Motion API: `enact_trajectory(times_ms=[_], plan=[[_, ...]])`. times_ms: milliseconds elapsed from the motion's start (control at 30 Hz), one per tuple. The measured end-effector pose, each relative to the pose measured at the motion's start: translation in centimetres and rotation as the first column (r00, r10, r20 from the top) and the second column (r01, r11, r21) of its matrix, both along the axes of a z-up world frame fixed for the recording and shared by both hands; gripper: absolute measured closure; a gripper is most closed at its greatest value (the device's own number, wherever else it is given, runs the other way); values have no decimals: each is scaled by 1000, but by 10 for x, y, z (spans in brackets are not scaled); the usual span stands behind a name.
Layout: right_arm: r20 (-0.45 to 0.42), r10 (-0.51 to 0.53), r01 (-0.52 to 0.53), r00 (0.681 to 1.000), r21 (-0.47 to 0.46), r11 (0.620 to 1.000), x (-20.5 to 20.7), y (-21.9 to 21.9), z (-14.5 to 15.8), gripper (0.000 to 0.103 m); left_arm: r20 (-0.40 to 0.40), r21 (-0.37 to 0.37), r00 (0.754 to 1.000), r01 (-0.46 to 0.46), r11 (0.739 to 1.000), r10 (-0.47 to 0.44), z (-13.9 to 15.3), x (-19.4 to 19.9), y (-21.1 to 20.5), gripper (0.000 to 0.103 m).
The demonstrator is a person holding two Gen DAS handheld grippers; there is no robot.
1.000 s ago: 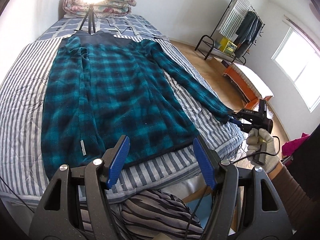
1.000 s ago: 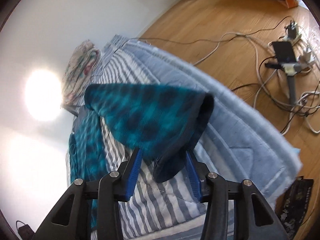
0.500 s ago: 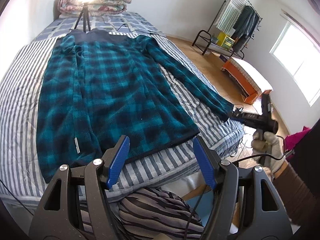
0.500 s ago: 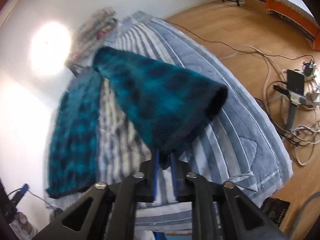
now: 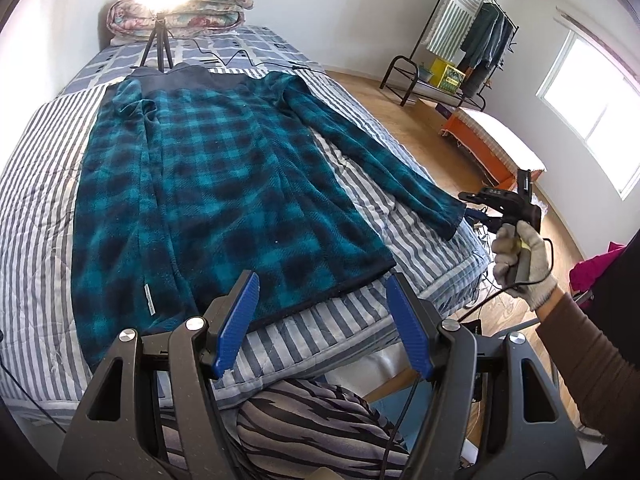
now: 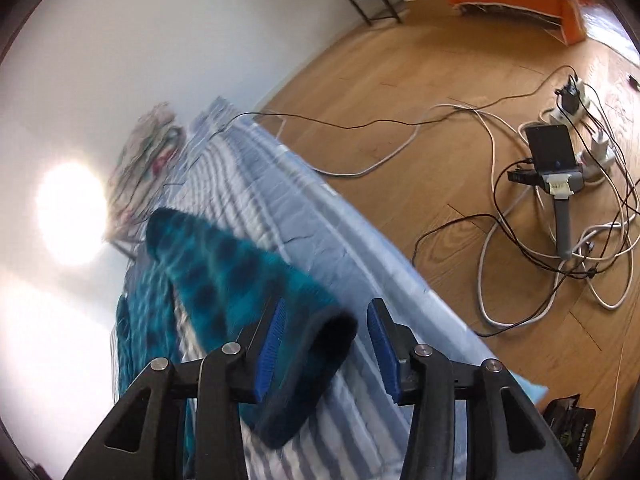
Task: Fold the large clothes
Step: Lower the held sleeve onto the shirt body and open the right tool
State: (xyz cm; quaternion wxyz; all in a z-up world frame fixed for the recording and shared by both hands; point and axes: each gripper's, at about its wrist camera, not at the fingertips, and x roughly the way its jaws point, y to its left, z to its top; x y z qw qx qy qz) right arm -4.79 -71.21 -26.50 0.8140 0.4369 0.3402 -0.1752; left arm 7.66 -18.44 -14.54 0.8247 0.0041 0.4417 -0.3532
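One teal plaid fleece jacket (image 5: 208,184) lies flat on my striped bed (image 5: 36,208), one sleeve (image 5: 384,160) stretched toward four o'clock.
My right gripper (image 6: 324,336) has just been opening, its cuff (image 6: 312,364) loose between the jaws; my left gripper (image 5: 320,320) hovers spread and empty at the hem. One tripod lamp (image 5: 160,36) stands at twelve o'clock, one clothes rack (image 5: 456,36) at two.

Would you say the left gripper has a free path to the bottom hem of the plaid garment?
Probably yes: the left gripper is open, just short of the hem, with nothing between them.
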Motion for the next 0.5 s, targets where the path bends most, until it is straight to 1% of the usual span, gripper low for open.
enact_trajectory(times_ms=[67, 100, 133, 167, 200, 300, 367, 433, 500], plan=[[-17, 9, -9, 1000, 8, 1000, 5, -1, -6, 57, 0, 3, 1000, -2, 1000, 2, -1, 1, 0, 35], [-29, 9, -8, 1000, 8, 1000, 2, -3, -7, 58, -3, 6, 1000, -4, 1000, 4, -2, 2, -1, 35], [-41, 6, -6, 999, 9, 1000, 3, -3, -10, 64, -6, 7, 1000, -7, 1000, 7, -4, 4, -1, 35], [-25, 13, -13, 1000, 19, 1000, 3, -2, -10, 82, -10, 7, 1000, -9, 1000, 10, -5, 6, -2, 35], [-2, 20, -20, 1000, 16, 1000, 2, 2, -6, 91, -17, 6, 1000, -15, 1000, 15, -7, 8, -1, 35], [34, 65, -64, 997, -39, 997, 1, 18, 13, 96, -42, -5, 999, -32, 999, 32, -12, 16, 2, 35], [54, 118, -112, 991, -103, 988, 3, 39, 35, 96, -44, -5, 998, -41, 999, 41, -15, 20, 3, 35], [68, 172, -158, 983, -174, 972, 5, 63, 56, 96, -48, -9, 997, -56, 998, 55, -17, 24, 6, 35], [77, 247, -221, 966, -248, 943, 10, 95, 77, 97, -56, -23, 996, -70, 997, 68, -18, 29, 10, 35]])
